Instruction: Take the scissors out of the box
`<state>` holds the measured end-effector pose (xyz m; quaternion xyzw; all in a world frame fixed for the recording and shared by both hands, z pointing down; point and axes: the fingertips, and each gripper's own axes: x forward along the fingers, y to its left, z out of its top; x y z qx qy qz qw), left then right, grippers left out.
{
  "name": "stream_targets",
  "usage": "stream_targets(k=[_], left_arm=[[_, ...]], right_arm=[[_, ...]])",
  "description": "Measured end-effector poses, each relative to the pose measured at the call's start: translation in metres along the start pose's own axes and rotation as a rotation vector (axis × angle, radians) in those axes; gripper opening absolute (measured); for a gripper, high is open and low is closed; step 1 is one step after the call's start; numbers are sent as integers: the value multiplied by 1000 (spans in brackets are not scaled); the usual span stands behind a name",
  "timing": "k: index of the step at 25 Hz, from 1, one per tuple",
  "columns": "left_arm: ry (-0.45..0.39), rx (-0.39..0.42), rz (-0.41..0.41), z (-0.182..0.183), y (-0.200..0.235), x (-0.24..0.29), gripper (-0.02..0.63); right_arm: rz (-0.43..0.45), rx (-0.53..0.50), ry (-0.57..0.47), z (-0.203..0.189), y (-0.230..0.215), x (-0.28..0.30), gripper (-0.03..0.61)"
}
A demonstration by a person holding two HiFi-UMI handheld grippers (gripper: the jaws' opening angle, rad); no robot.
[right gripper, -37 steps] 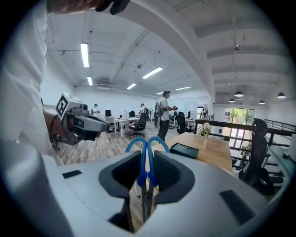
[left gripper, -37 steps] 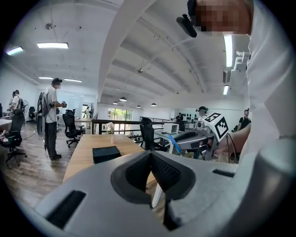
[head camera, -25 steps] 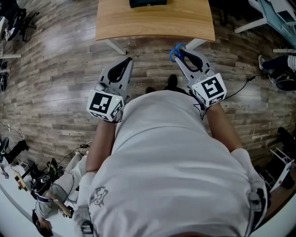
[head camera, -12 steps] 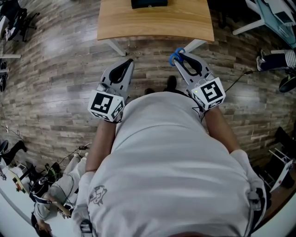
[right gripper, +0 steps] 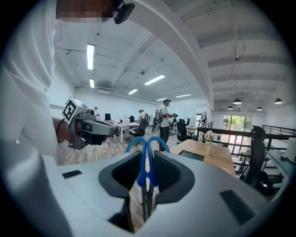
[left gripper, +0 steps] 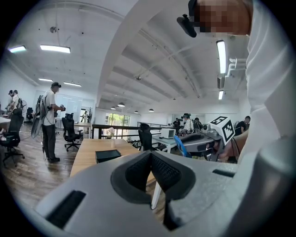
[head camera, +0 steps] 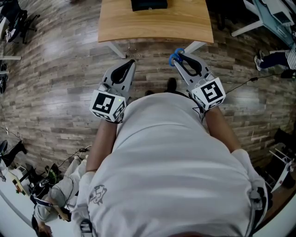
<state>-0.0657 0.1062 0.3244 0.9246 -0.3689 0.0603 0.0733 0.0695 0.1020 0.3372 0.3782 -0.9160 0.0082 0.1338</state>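
Note:
My right gripper (head camera: pixel 179 53) is shut on a pair of blue-handled scissors (head camera: pixel 174 56), held in the air over the wood floor short of the wooden table (head camera: pixel 157 25). In the right gripper view the scissors (right gripper: pixel 148 149) stand upright between the pads, with the blue loops poking out past the tips of the right gripper (right gripper: pixel 148 159). A black box (head camera: pixel 149 4) lies on the table's far part. My left gripper (head camera: pixel 131 61) hovers beside the right one, its jaws closed with nothing in them. In the left gripper view the left gripper (left gripper: pixel 151 155) points toward the table and box (left gripper: pixel 107 155).
The table stands on white legs (head camera: pixel 115 47). Cables and gear (head camera: pixel 41 178) lie on the floor at the lower left. Another white desk (head camera: pixel 259 18) is at the upper right. A person (left gripper: pixel 49 121) stands by office chairs (left gripper: pixel 70 134) beyond the table.
Hardly anything: both grippers hold their places and grips. Someone's feet at the right edge of the head view have shifted.

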Motion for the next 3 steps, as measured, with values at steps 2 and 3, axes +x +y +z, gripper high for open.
stream_targets(k=[2,3], left_arm=[[-1,-1,-3,-1,-2,0,5],[-1,-1,-4,-1,-3,0,5]], right_arm=[[2,-1,0,-1,2,-1,95],[3,0,1,-1,3,-2,95]])
